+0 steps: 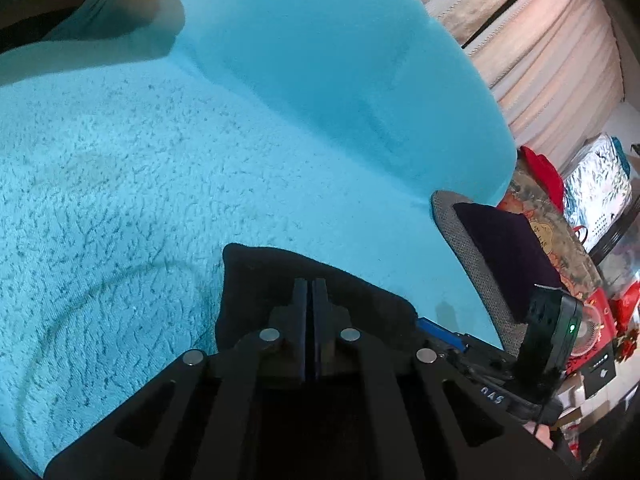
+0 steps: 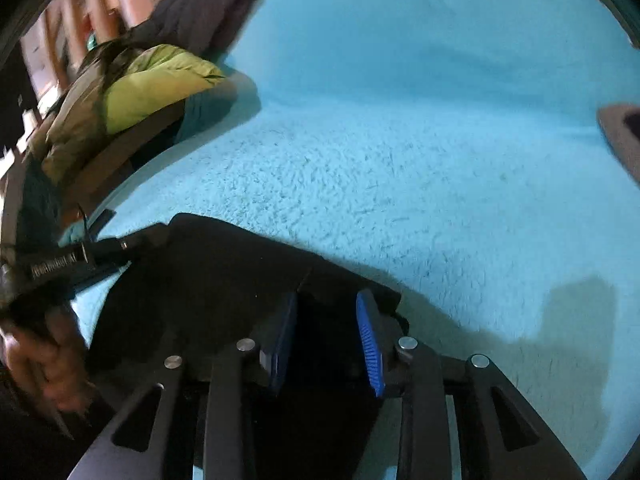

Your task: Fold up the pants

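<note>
Black pants [image 1: 320,292] bunched on a fuzzy blue blanket [image 1: 140,168], under both grippers.
L gripper [image 1: 310,292]: jaws pressed together, pinching pants fabric. R gripper [image 2: 330,312]: blue pads [image 2: 370,340] spread w/ dark cloth between; can't tell if they press it. Green-yellow pillow [image 2: 152,88] at blanket's edge, grey chair [image 1: 472,256] beside.

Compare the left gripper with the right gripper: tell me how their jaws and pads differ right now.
The left gripper has its jaws pressed together with no gap; the right gripper has its jaws apart. The left gripper's pads look dark, pinching the black pants; the right gripper's blue ribbed pads show, with dark cloth between them, contact unclear. Both point down over the turquoise fleece blanket.
</note>
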Demonstrator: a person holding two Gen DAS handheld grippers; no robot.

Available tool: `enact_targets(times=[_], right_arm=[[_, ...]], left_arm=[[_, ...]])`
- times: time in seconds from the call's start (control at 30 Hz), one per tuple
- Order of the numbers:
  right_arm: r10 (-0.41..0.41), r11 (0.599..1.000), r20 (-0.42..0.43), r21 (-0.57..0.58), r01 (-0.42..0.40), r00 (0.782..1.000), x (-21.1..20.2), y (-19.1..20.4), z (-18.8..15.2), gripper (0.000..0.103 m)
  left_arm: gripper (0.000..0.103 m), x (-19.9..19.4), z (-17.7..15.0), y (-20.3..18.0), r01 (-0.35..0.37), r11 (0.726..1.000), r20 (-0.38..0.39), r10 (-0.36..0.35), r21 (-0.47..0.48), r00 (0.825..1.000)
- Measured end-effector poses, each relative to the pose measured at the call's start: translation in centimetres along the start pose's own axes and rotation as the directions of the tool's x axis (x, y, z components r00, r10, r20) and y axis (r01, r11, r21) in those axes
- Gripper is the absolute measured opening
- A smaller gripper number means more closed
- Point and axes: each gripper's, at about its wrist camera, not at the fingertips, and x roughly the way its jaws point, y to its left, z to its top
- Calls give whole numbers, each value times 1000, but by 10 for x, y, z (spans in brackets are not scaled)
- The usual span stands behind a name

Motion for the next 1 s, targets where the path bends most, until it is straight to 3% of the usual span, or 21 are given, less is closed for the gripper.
enact_targets(times=[0.1, 0.2, 0.27, 0.33, 0.4, 0.47, 0.57, 0.67, 0.77, 0.83, 0.9, 0.93, 1.0], right_arm=[[-48, 998, -31, -36, 47, 998, -11, 13, 12, 31], [-6, 1000, 69, -30, 8, 998, -37, 31, 30, 33], [7, 998, 85, -68, -1, 996, -37, 50, 36, 33], [-31, 989, 40, -140, 36, 999, -16, 66, 36, 32], [-162, 966, -63, -213, 146, 985, 29, 69, 22, 29], [-136, 975, 4, -177, 135, 991, 31, 60, 12, 29], [-115, 986, -13, -127, 112, 993, 20, 58, 15, 31], [-79, 991, 41, -102, 83, 996, -10, 60, 20, 36], [-40, 994, 100, -96, 50, 994, -47, 66, 9, 35], [-60, 984, 71, -163, 71, 996, -59, 78, -15, 36], [-116, 970, -3, -215, 113, 993, -46, 80, -37, 39], [-137, 968, -40, -217, 125, 990, -34, 72, -51, 46], [-79, 982, 11, -169, 80, 997, -34, 58, -59, 48]], left_arm=[[1, -7, 3, 3, 15, 999, 19, -15, -30, 1000], [1, -14, 6, 4, 31, 999, 59, -30, -28, 998], [1, -10, 6, 6, 34, 999, 52, -32, -37, 998], [1, 1, 4, 10, 16, 998, 20, -15, -54, 1000], [0, 10, 2, 11, -13, 998, -10, 12, -62, 1000], [0, 12, 3, 11, -10, 998, -21, 9, -63, 1000], [0, 10, 3, 12, 4, 998, -24, -5, -64, 1000], [1, -3, 4, 13, 35, 997, 7, -35, -71, 999], [2, -31, 0, -2, 69, 998, 67, -69, -1, 995], [2, -48, -9, -17, 109, 992, 76, -114, 67, 991], [2, -57, -23, -24, 88, 990, 57, -95, 109, 994], [2, -53, -33, -21, 61, 993, 15, -63, 102, 998], [1, -36, -48, -8, 21, 998, -79, -16, 60, 997]])
